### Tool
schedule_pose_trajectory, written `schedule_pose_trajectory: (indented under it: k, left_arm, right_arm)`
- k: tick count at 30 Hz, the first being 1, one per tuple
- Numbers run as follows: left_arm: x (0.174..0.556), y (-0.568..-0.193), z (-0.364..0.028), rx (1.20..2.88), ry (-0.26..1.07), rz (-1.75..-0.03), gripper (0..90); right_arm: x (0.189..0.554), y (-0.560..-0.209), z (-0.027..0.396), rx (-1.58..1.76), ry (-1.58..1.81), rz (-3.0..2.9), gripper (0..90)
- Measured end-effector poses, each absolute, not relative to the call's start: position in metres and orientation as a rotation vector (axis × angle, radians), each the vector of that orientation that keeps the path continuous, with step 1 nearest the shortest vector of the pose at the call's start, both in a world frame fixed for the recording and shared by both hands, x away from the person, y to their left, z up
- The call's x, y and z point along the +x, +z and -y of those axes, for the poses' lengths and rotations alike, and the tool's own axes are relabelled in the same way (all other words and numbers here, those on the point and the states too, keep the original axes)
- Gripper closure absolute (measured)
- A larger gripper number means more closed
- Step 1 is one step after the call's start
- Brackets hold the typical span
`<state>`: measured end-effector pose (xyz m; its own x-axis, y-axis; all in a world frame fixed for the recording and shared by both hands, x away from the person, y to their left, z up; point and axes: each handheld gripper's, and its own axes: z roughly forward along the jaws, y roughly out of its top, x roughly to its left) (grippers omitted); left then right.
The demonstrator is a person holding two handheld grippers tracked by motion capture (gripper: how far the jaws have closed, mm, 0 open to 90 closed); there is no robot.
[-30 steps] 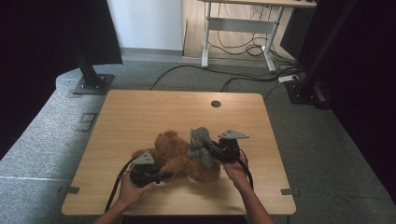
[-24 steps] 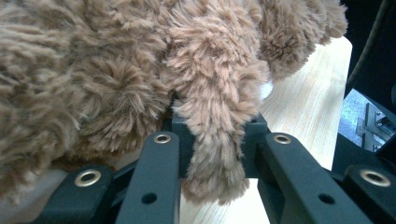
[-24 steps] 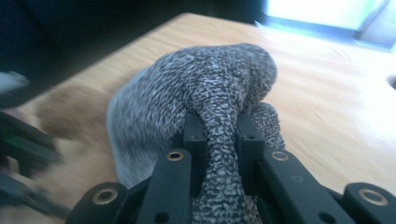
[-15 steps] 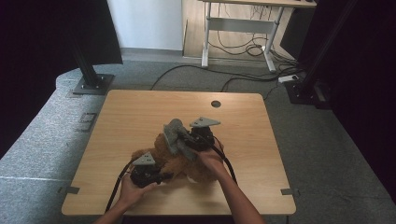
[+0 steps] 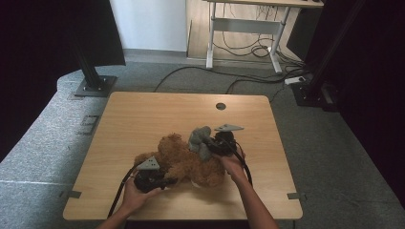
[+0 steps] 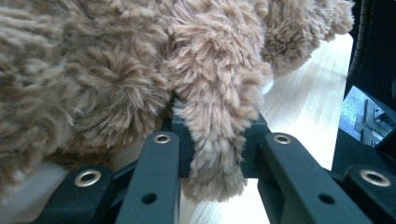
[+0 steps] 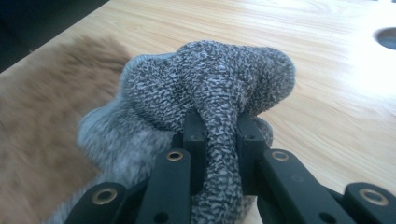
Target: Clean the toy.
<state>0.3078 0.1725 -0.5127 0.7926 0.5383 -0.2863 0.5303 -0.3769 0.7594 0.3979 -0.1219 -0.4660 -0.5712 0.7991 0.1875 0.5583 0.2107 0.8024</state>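
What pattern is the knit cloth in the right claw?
Speckled grey-and-white knit cloth, pinched in the right claw; clearest in the right gripper view.

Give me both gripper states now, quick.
Left gripper: closed on a furry limb of the brown teddy bear.
Right gripper: closed on the grey knitted cloth, beside the bear.

teddy bear [image 5: 184, 160]: brown, shaggy (lying mid-table) | grey knit cloth [image 5: 199, 140]: bunched, beside bear's head
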Motion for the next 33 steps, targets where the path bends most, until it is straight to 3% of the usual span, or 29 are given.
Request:
schedule_pose_trajectory:
  k: [9,18,26,33]
  left_arm:
    - [0.308,-0.516,-0.168,2.075,-0.005,-0.799,73.7]
    - [0.310,-0.521,-0.166,2.102,-0.022,-0.818,73.5]
    - [0.319,-0.520,-0.163,2.094,-0.017,-0.832,73.4]
    - [0.320,-0.520,-0.163,2.096,-0.012,-0.836,73.5]
  right_arm:
    - [0.359,-0.456,0.164,1.282,1.411,-2.137,78.4]
    - [0.322,-0.469,0.152,1.201,1.433,-2.196,78.9]
    - [0.332,-0.473,0.149,1.231,1.406,-2.175,78.7]
    - [0.328,-0.452,0.148,1.188,1.507,-2.116,78.6]
